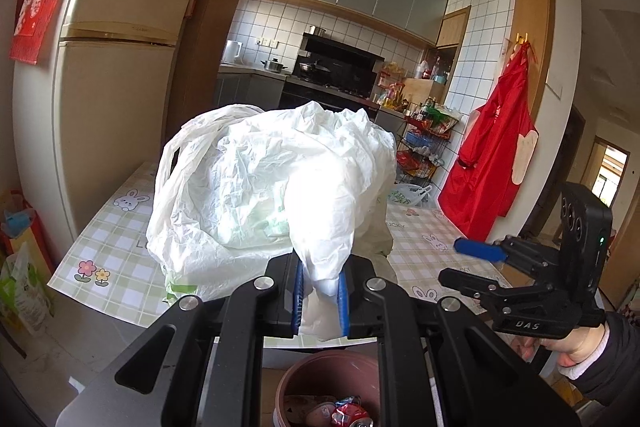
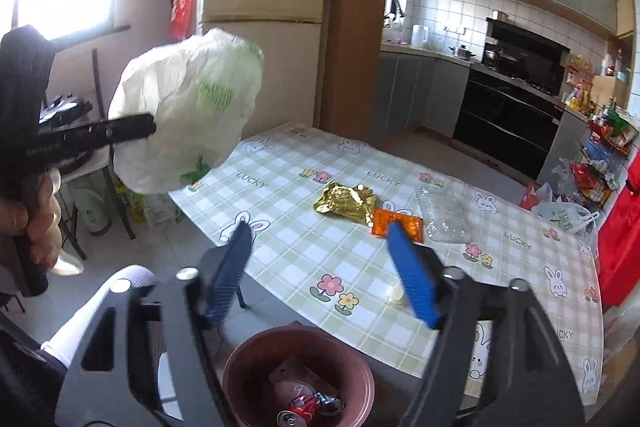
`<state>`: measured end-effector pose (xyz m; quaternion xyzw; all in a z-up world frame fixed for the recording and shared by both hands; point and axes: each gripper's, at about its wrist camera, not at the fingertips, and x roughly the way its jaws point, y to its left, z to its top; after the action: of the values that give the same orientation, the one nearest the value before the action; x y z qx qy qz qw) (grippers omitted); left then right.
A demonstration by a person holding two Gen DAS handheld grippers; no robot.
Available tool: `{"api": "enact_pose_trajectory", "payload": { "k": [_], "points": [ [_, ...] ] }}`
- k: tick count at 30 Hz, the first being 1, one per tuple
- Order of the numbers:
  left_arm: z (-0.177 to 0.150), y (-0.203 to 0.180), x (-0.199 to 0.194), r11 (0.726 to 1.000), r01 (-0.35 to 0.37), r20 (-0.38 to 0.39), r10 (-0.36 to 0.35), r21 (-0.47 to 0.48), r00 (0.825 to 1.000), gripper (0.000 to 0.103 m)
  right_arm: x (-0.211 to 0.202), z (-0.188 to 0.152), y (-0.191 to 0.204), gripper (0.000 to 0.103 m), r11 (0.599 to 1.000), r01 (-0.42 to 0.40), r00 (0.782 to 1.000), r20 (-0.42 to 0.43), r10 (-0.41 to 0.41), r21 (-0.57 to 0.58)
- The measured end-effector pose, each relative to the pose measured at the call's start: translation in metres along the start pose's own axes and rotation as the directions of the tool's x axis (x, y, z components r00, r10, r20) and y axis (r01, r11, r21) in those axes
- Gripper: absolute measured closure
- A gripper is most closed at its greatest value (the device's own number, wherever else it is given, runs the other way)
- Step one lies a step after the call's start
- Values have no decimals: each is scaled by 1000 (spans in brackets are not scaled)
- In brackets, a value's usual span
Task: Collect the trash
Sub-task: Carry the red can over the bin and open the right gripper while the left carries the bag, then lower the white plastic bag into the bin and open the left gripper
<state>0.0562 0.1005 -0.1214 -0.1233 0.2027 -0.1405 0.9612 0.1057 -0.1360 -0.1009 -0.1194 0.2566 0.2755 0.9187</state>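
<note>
With cans in the bin, left tool pinches the white bag; right tool spread, wrappers remain mid-frame on bench.

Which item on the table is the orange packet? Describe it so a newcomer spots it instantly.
Start at the green-checked tablecloth with bunnies. Near its middle lie three wrappers in a row: a crumpled gold foil wrapper, a small flat orange packet and a clear crinkled plastic wrapper. The packet sits between them, the only bright orange, flat rectangular one.

Left gripper clamped tight; right gripper spread wide, seemingly empty.
</note>
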Motion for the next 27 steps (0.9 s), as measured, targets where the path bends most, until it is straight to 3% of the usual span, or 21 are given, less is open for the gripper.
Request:
{"api": "enact_pose_trajectory", "payload": {
  "k": [3, 9, 14, 27],
  "points": [
    [-3, -7, 4, 1000, 24, -19, -24, 6, 1000, 90, -21, 2, -10, 6, 997, 59, 997, 52, -61, 55],
    [-19, -32, 15, 996, 87, -92, -83, 37, 992, 90, -60, -4, -35, 6, 970, 152, 977, 118, -177, 191],
    [-36, -56, 26, 988, 142, -160, -130, 64, 979, 90, -81, -10, -56, 6, 941, 217, 959, 123, -255, 261],
    [-72, -91, 66, 972, 218, -319, -179, 89, 931, 87, -97, -36, -80, 6, 911, 252, 946, 115, -303, 327]
  ]
}}
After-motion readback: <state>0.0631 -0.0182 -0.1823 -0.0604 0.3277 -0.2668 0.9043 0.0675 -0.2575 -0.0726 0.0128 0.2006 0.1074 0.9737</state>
